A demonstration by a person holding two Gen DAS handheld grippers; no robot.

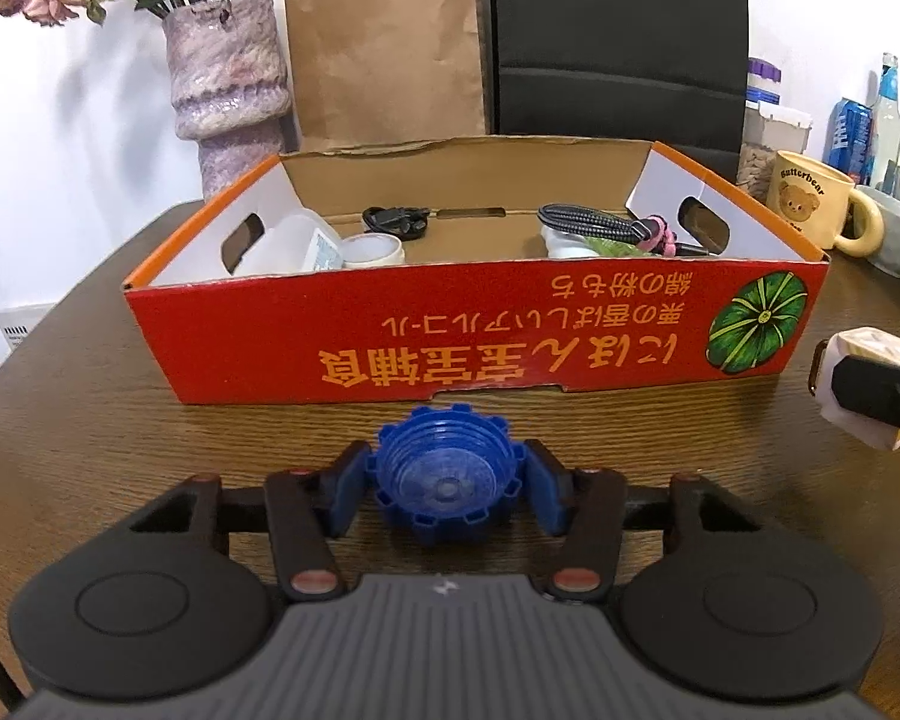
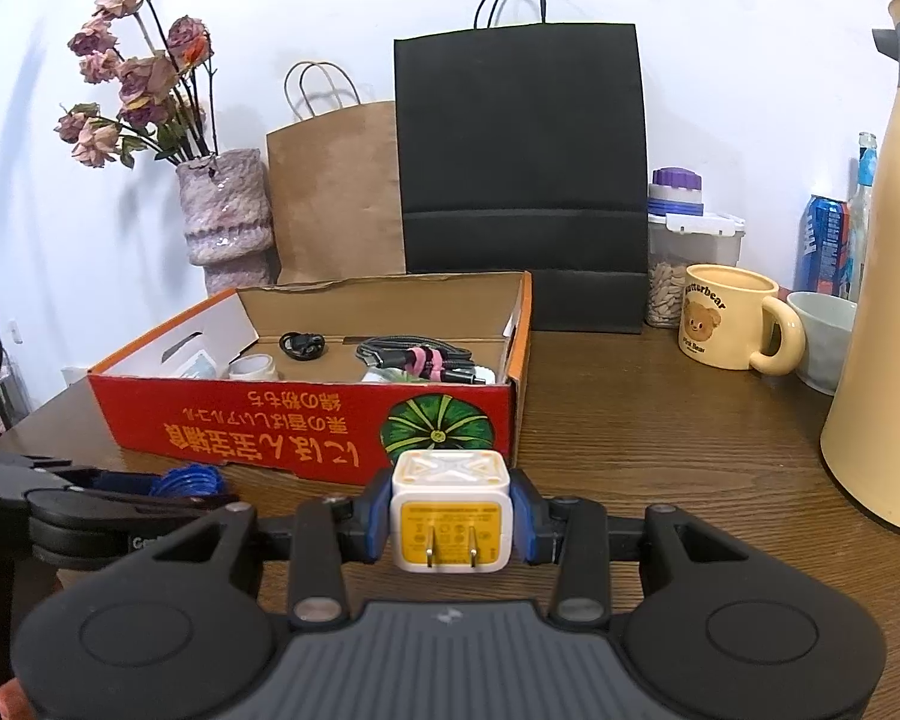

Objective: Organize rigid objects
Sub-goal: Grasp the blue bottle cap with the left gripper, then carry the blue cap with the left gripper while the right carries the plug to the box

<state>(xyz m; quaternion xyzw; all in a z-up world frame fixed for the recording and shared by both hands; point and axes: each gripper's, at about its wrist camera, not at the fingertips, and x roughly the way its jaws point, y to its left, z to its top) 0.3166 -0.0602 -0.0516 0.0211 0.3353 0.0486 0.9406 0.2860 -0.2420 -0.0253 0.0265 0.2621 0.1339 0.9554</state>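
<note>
My left gripper [image 1: 447, 489] is shut on a blue ridged plastic cap [image 1: 447, 474], held just above the wooden table in front of the red cardboard box [image 1: 450, 330]. My right gripper [image 2: 449, 519] is shut on a white and yellow plug adapter [image 2: 449, 510], prongs facing the camera, in front of the box's right corner [image 2: 306, 426]. The adapter also shows at the right edge of the left wrist view [image 1: 864, 384]. The left gripper and cap show at the left of the right wrist view [image 2: 186, 483]. Inside the box lie a coiled cable [image 2: 414, 357], tape roll [image 2: 252, 367] and small items.
Behind the box stand a pink vase [image 2: 225, 216] of dried roses, a brown paper bag [image 2: 336, 192] and a black paper bag [image 2: 519, 168]. To the right are a yellow bear mug [image 2: 732, 324], a jar [image 2: 690, 252], a bowl [image 2: 822, 330], a can [image 2: 822, 240] and a cream jug [image 2: 888, 312].
</note>
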